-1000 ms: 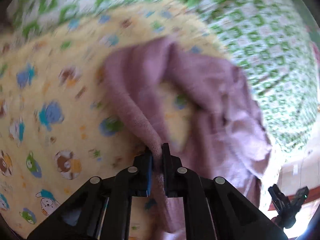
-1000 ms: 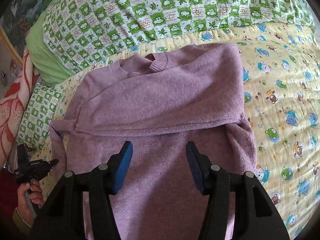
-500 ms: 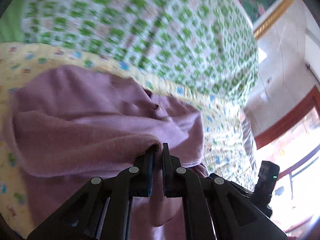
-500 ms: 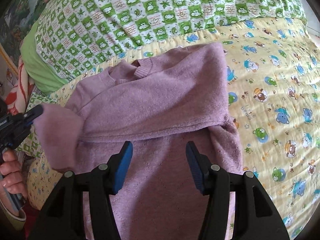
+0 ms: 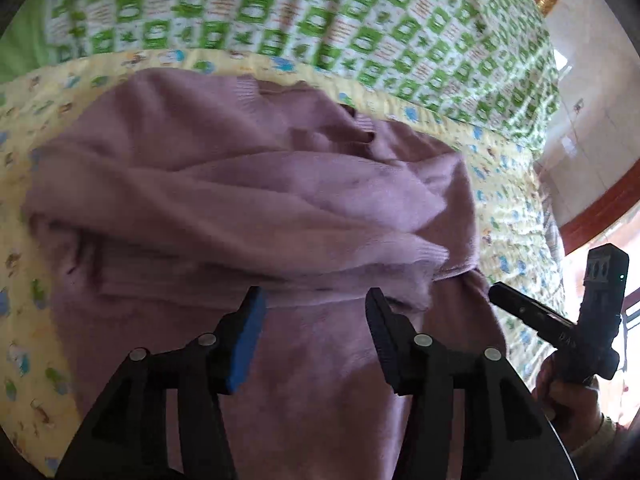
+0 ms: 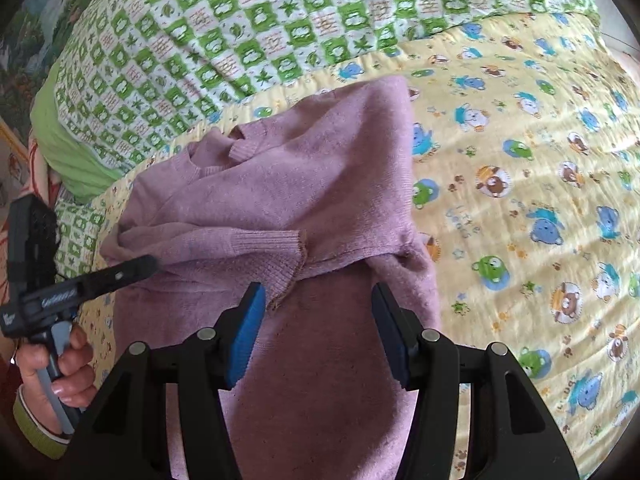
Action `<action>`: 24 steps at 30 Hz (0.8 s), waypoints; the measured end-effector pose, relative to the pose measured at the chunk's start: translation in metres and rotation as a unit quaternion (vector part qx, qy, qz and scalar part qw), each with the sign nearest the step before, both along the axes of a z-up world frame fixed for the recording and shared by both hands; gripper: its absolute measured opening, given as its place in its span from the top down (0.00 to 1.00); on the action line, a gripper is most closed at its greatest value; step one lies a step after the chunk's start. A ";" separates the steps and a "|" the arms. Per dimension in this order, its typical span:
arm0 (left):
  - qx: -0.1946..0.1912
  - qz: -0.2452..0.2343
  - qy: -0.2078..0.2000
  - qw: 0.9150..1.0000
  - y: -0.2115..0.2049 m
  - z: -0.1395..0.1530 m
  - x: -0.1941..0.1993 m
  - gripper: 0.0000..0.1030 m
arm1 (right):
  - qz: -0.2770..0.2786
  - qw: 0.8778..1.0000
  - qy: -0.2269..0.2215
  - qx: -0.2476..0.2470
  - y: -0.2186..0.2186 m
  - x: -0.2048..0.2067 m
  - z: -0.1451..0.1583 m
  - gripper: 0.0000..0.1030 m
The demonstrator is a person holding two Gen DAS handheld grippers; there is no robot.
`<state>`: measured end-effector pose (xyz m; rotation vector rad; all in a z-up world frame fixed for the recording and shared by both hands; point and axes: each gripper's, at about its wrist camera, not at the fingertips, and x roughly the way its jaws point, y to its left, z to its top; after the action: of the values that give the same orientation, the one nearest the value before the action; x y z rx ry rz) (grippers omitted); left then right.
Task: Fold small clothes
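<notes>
A small purple knit sweater [image 5: 248, 200] lies on a yellow cartoon-print blanket [image 5: 24, 240], both sleeves folded across its chest. My left gripper [image 5: 314, 304] is open and empty just above the sweater's lower body, its jaws wide apart. In the right wrist view the sweater [image 6: 288, 184] shows with the left sleeve's cuff [image 6: 280, 252] lying across its middle. My right gripper [image 6: 318, 300] is open and empty above the sweater's hem part. The left gripper [image 6: 132, 268] also shows at the sweater's left edge, held by a hand.
A green-and-white checked quilt [image 6: 240, 40] lies bunched behind the sweater. The yellow blanket [image 6: 520, 160] spreads to the right. The right gripper [image 5: 568, 320] and its hand show at the right of the left wrist view, near a wall and red door frame.
My left gripper carried the left sleeve over the sweater's chest, opened and let it go. The sleeve now lies across the body. My right gripper stayed open above the hem.
</notes>
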<state>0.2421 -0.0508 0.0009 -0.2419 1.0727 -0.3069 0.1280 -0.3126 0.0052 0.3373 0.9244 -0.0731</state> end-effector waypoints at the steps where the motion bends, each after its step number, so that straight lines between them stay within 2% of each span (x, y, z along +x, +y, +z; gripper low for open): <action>1: 0.017 0.034 -0.002 0.999 0.024 -0.001 -0.008 0.42 | 0.009 1.000 0.002 -0.001 0.003 0.004 -0.002 0.45; 5: 0.067 0.124 0.019 0.990 0.088 -0.021 -0.014 0.40 | 0.049 0.999 0.000 -0.018 0.021 0.020 -0.008 0.45; 7: 0.086 0.150 0.024 0.985 0.110 -0.029 -0.011 0.40 | 0.074 0.996 -0.004 -0.045 0.032 0.032 -0.012 0.45; 11: 0.103 0.191 0.017 0.976 0.139 -0.034 0.001 0.40 | 0.109 0.986 -0.006 -0.127 0.049 0.059 -0.023 0.30; 14: 0.112 0.214 0.024 0.970 0.149 -0.041 0.018 0.40 | 0.150 0.980 0.008 -0.130 0.056 0.079 -0.036 0.32; 15: 0.116 0.218 0.025 0.969 0.146 -0.043 0.024 0.40 | 0.165 0.979 0.016 -0.117 0.057 0.084 -0.039 0.41; 16: 0.121 0.224 0.027 0.967 0.148 -0.045 0.030 0.40 | 0.182 0.978 0.028 -0.101 0.057 0.089 -0.041 0.76; 17: 0.124 0.226 0.027 0.966 0.147 -0.047 0.033 0.40 | 0.195 0.976 0.039 -0.084 0.057 0.092 -0.038 0.90; 18: 0.129 0.227 0.027 0.965 0.146 -0.048 0.036 0.40 | 0.200 0.977 0.037 -0.061 0.055 0.093 -0.029 0.90; 20: 0.142 0.227 0.033 0.963 0.142 -0.047 0.041 0.40 | 0.201 0.979 0.004 0.045 0.039 0.091 0.005 0.91; 21: 0.145 0.227 0.032 0.963 0.142 -0.047 0.041 0.40 | 0.198 0.975 -0.016 0.095 0.029 0.089 0.024 0.91; 23: 0.142 0.226 0.033 0.963 0.142 -0.047 0.042 0.40 | 0.186 0.968 -0.056 0.156 0.003 0.084 0.064 0.91; 24: 0.139 0.226 0.033 0.964 0.142 -0.047 0.042 0.40 | 0.174 0.968 -0.071 0.169 -0.012 0.084 0.080 0.91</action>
<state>0.2841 0.0912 -0.0464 -0.2392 1.0802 0.2625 0.2116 -0.3244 0.0851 0.4836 0.8411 0.4308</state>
